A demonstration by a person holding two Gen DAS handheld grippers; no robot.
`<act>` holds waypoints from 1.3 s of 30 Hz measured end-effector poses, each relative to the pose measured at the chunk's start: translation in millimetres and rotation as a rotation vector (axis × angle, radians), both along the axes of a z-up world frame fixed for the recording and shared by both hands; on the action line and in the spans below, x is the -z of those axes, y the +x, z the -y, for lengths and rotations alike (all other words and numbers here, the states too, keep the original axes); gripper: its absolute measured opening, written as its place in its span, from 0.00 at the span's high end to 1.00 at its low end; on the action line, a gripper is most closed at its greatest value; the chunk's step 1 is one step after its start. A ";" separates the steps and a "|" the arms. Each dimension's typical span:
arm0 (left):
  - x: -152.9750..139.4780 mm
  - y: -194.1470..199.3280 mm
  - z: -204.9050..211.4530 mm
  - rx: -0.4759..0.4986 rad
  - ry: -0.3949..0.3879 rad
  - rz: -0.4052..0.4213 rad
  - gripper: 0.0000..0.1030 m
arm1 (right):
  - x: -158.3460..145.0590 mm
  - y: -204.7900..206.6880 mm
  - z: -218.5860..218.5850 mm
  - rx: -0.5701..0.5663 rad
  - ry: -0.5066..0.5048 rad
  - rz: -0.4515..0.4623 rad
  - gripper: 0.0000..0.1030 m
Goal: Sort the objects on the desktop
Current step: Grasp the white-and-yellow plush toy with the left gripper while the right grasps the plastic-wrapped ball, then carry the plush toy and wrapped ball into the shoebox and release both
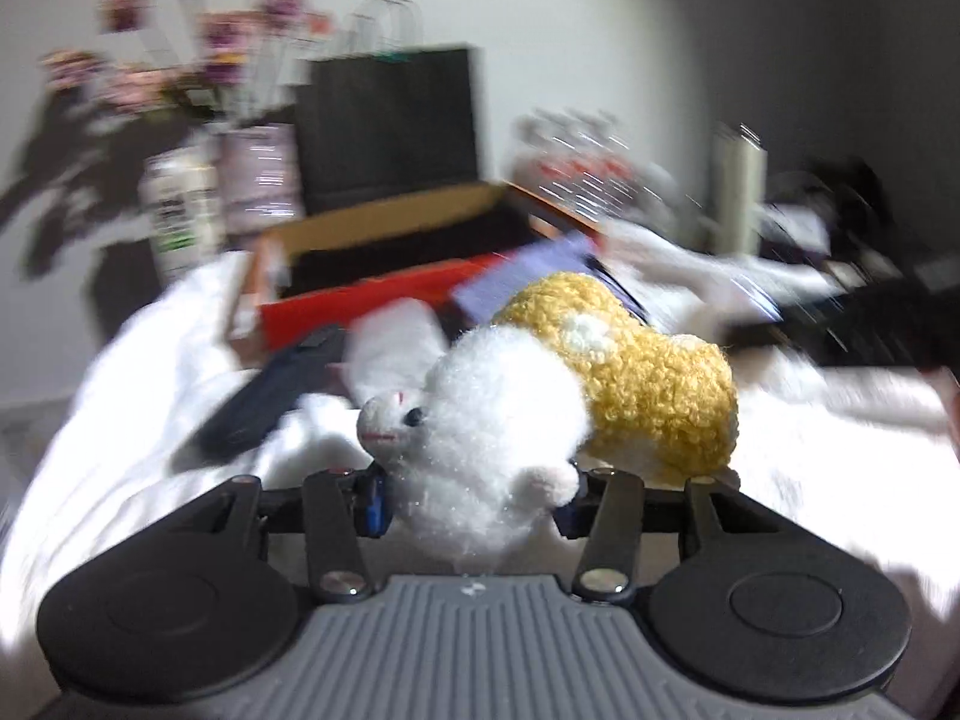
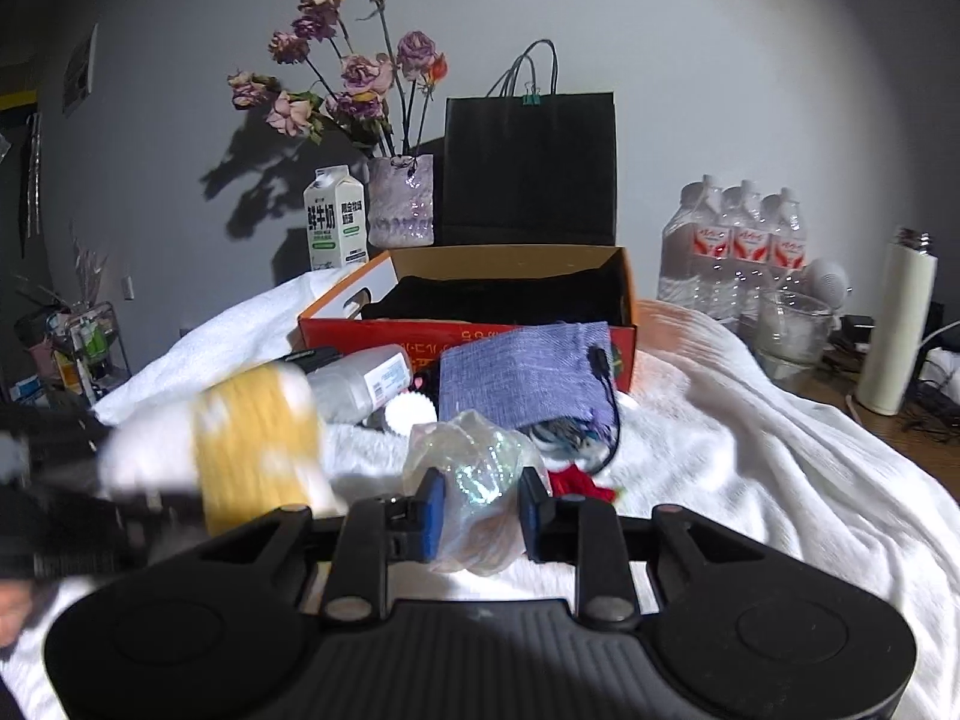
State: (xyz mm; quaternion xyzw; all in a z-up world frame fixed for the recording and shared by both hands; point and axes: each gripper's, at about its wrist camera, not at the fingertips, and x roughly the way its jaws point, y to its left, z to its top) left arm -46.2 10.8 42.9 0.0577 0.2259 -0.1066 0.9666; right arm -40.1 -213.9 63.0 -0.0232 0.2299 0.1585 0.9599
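1. My left gripper (image 1: 474,495): jaws clenched on the white end of a plush toy (image 1: 498,420), whose yellow curly body extends ahead over the white blanket (image 1: 120,420).
2. My right gripper (image 2: 482,510): jaws clenched on a clear plastic bag (image 2: 474,468), crumpled between the blue pads.
3. Red-and-orange cardboard box (image 2: 624,276): open, just behind a purple fabric pouch (image 2: 528,372).

"鲜牛奶" on the milk carton (image 2: 336,219); box (image 2: 510,341) print seemingly upside-down, illegible.
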 end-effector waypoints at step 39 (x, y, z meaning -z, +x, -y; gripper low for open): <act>-92.1 -37.9 -34.4 -0.335 -0.192 0.187 0.52 | -59.6 -55.3 -3.1 0.094 0.115 0.234 0.77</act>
